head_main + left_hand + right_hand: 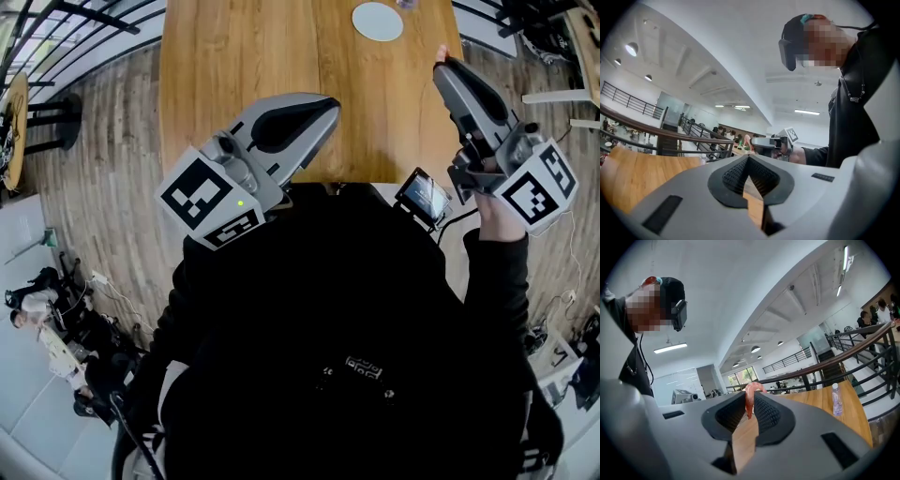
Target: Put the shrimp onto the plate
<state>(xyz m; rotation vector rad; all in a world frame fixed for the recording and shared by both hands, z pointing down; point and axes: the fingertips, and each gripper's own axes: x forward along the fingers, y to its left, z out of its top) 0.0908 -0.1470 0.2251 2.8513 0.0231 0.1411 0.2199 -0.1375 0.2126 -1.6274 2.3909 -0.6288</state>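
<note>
The pink shrimp (752, 387) is pinched upright between the black pads of my right gripper (748, 400), its curved end sticking out above the tips. In the head view my right gripper (441, 64) is raised over the right edge of the wooden table (244, 84), with a bit of shrimp (441, 51) at its tip. The round white plate (378, 21) lies at the table's far side, beyond and left of that gripper. My left gripper (328, 106) hovers over the table's near edge; its pads (736, 176) meet at the tips, nothing between them.
A clear water bottle (836, 399) stands on the table near a dark railing (862, 345). A small screen device (424, 195) hangs by the person's right wrist. Wood-plank floor (103, 178) surrounds the table; the person's black clothing fills the lower head view.
</note>
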